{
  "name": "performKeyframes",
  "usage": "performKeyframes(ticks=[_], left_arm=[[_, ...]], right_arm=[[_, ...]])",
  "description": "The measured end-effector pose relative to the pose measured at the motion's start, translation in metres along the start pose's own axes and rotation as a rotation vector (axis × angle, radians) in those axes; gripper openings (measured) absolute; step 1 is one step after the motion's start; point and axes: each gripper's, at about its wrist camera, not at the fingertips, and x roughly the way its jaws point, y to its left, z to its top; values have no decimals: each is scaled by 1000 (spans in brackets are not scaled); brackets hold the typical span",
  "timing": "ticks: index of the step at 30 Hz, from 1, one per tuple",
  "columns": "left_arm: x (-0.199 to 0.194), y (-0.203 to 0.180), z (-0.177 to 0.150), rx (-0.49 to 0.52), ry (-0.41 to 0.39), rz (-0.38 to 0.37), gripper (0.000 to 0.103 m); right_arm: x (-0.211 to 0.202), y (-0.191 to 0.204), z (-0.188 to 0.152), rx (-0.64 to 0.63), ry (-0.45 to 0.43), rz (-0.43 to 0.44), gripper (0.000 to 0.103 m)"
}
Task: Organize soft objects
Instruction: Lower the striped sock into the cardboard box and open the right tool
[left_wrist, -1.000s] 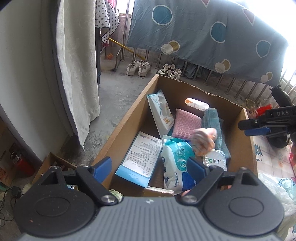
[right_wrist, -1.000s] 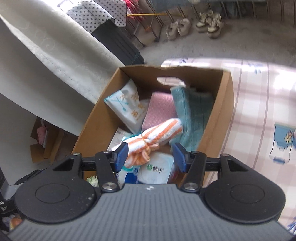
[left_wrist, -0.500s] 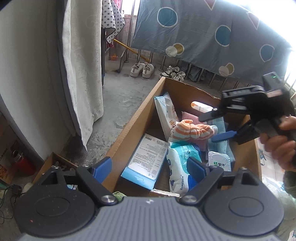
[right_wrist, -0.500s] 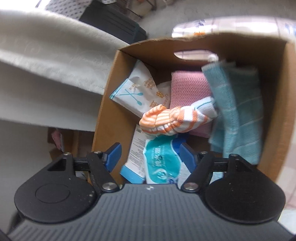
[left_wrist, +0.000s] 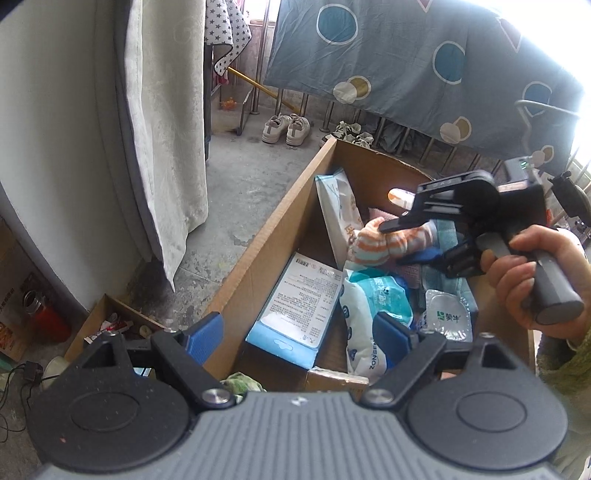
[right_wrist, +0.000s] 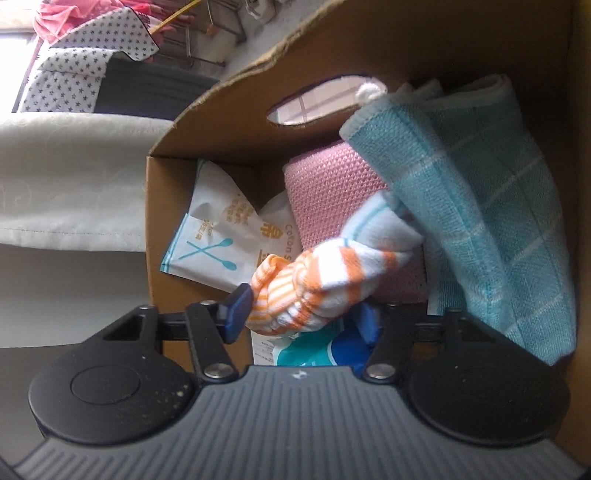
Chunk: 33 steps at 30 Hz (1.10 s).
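An open cardboard box (left_wrist: 258, 258) stands on the floor and holds soft things. My right gripper (left_wrist: 406, 242) reaches down into it, held by a hand (left_wrist: 535, 273). Its jaws are closing on an orange-and-white striped sock (right_wrist: 325, 284), and both pads press the bunched end at the right gripper (right_wrist: 304, 314). The sock (left_wrist: 384, 247) lies over a pink cloth (right_wrist: 332, 206), beside a teal checked cloth (right_wrist: 480, 221). My left gripper (left_wrist: 297, 334) hangs open over the box's near end with nothing between its fingers.
Also in the box are a cotton-swab pack (left_wrist: 340, 210), a wet-wipes pack (left_wrist: 373, 306), a flat blue-and-white carton (left_wrist: 295, 306) and a sealed pouch (left_wrist: 447, 317). A pale curtain (left_wrist: 159, 129) hangs to the left. Shoes (left_wrist: 286, 127) and a patterned blanket (left_wrist: 406, 55) are beyond the box.
My right gripper has dropped into the box and rolled. Half a second ago the sock lay loose past its open jaws; now the pads grip it. My left gripper has stayed put.
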Motion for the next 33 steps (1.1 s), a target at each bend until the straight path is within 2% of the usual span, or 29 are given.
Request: performKeyframes(ticks=[3,7,10,12,15,17,20,24,28,32,33], left_arm=[[0,0,0,-4,-1,-2,89],[-4,0,0,-7,-11,-11,89],[-6,-2,-2,2,-14,-15,89],[-6,-3,-2,11,-15,-19,89],[-6,-4,-3,15,-13,-24,89],[-6,-4,-3,12,-12,-28,89],[-6,-4,-4,8,-12,-31,89],[-9,-4,-5,8,-15,-30,89],[-11,-4,-4,4,-13,-29,89],[-11,-2,-4,6,-15,-28,89],[-11,-2,-4,6,-15,-28,89]], right_arm=[[-15,4,-3,-49,-59,4,42],[-40,7,-7,-85,-68,36,41],[-73,14,-22,-227,-50,24,41],[-97,23,-41,-381,-46,-28,41],[-128,32,-73,-623,-44,-162,41],[-139,34,-89,-726,-12,-241,41],[-142,29,-101,-737,110,-284,41],[-134,31,-114,-712,213,-295,44],[-126,37,-124,-710,222,-351,49],[-126,41,-120,-699,201,-364,55],[-127,42,-120,-697,195,-369,61]])
